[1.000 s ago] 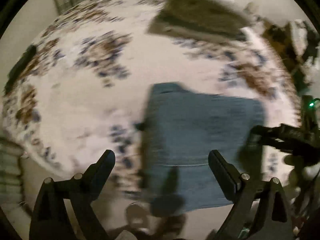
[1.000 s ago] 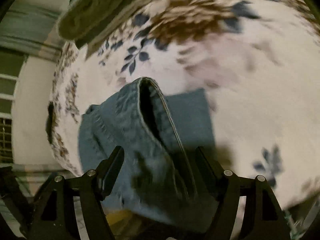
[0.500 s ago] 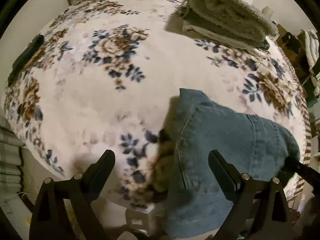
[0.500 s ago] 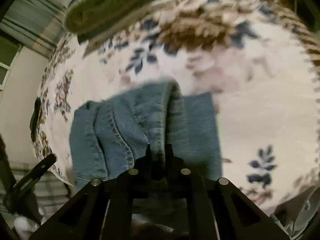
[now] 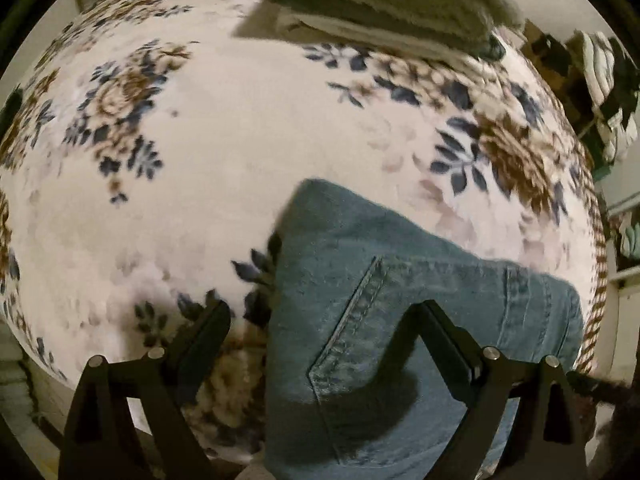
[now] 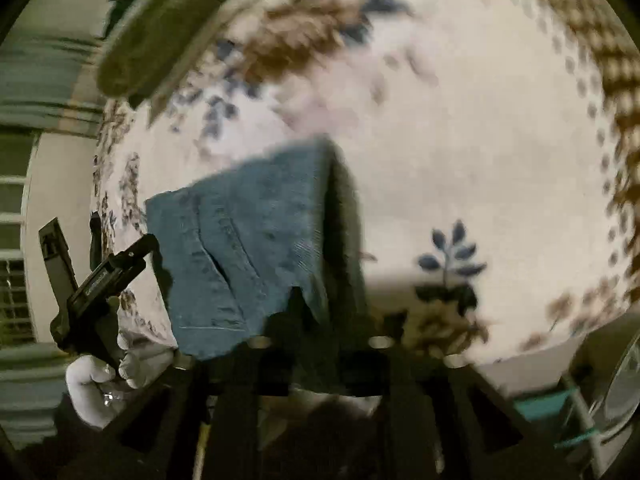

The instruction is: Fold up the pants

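The blue denim pants (image 5: 400, 288) lie folded at the near edge of a floral blanket (image 5: 240, 140), a back pocket facing up. My left gripper (image 5: 324, 316) is open, hovering over the pants' left part without holding them. In the right wrist view my right gripper (image 6: 316, 312) is shut on the near right edge of the pants (image 6: 248, 240) and lifts that edge into a ridge. The left gripper (image 6: 108, 272), held by a white-gloved hand, shows at the pants' left side.
A stack of folded towels (image 5: 396, 4) lies at the far side of the blanket, also in the right wrist view (image 6: 160, 32). Clutter and hanging cloths (image 5: 600, 80) stand past the right edge. A window and curtain (image 6: 24, 200) are at the left.
My right gripper closed on the pants' edge and keeps holding it, raising it. My left gripper stayed open and moved closer over the pants.
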{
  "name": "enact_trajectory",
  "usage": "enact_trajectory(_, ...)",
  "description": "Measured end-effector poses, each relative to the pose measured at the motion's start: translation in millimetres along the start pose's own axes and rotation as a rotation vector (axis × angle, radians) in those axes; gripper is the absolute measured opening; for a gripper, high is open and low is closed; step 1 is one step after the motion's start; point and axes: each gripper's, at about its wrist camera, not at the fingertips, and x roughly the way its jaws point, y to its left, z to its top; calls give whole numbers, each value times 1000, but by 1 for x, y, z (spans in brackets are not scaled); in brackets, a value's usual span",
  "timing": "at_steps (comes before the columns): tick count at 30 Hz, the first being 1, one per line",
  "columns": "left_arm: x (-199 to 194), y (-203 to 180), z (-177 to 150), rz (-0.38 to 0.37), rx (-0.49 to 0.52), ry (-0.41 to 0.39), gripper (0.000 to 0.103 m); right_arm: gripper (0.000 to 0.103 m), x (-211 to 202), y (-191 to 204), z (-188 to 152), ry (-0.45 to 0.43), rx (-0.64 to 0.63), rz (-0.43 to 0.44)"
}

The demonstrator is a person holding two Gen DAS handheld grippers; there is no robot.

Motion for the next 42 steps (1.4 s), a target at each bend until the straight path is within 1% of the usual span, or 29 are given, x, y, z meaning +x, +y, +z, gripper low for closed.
enact_trajectory(1,0,0,-1,4,9,1,95,58,0,-6,4,-24,20,43)
enact_trajectory(2,-1,0,-2,3,15,-1,95,64,0,-10,7,-47,41,76)
enact_trajectory(4,-4,2,-4,6,17,-4,95,72,7,-15,18,-60,79,153)
enact_trajectory(6,-8,6,-4,8,13,-7,95,73,21,-17,30,-66,91,182)
enact_trajectory(7,-11,9,-4,10,6,-7,95,73,31,-16,35,-50,99,182)
enact_trajectory(8,-12,11,-3,10,1,-7,95,70,40,-12,40,-40,94,176)
enact_trajectory(9,-14,12,-2,9,-3,-8,95,60,45,-7,41,-48,73,156)
enact_trajectory(10,-15,15,-1,10,-9,-7,95,27,48,2,40,-58,44,114)
enact_trajectory(11,-18,17,1,6,-15,-6,95,17,48,13,39,-60,16,69)
enact_trajectory(12,-19,17,2,2,-16,-8,95,15,39,22,34,-86,-4,28)
enact_trajectory(13,-22,17,5,1,-14,-15,95,13,31,25,31,-106,2,22)
enact_trajectory(15,-23,15,10,-9,-7,-20,95,12,9,26,21,-148,39,4)
enact_trajectory(17,-18,10,17,-29,-13,-13,95,12,-17,18,10,-180,84,-36)
enact_trajectory(19,-8,4,25,-63,-24,5,95,12,-34,3,3,-194,128,-26)
enact_trajectory(20,0,0,28,-67,-21,16,95,12,-38,-6,1,-195,140,-37)
enact_trajectory(22,19,-7,32,-44,-8,41,95,12,-34,-18,2,-176,145,-84)
enact_trajectory(23,37,-11,34,-19,9,73,95,12,-25,-27,6,-161,160,-95)
enact_trajectory(24,46,-12,34,-3,14,86,98,12,-18,-29,12,-152,150,-114)
enact_trajectory(25,58,-10,35,-2,5,101,98,12,-12,-32,17,-151,140,-140)
enact_trajectory(27,67,-4,37,-28,-25,117,103,12,3,-35,29,-136,121,-161)
enact_trajectory(28,67,-2,37,-38,-33,121,103,14,12,-37,33,-106,98,-188)
enact_trajectory(30,60,1,37,-50,-39,118,103,33,16,-43,34,-81,100,-214)
enact_trajectory(31,50,3,36,-53,-33,107,103,47,13,-48,32,-76,116,-209)
enact_trajectory(32,41,4,33,-56,-31,94,103,51,4,-53,25,-82,139,-187)
enact_trajectory(36,7,11,14,-72,-37,62,103,56,-28,-74,-20,-123,264,-121)
enact_trajectory(37,1,12,5,-79,-40,61,103,57,-30,-82,-36,-118,321,-80)
enact_trajectory(39,-5,13,-11,-78,-33,75,103,57,-25,-94,-61,-101,425,7)
enact_trajectory(41,-3,10,-32,-79,-21,104,103,57,-6,-101,-81,-70,520,98)
enact_trajectory(42,0,9,-36,-78,-14,115,103,57,7,-106,-89,-58,576,133)
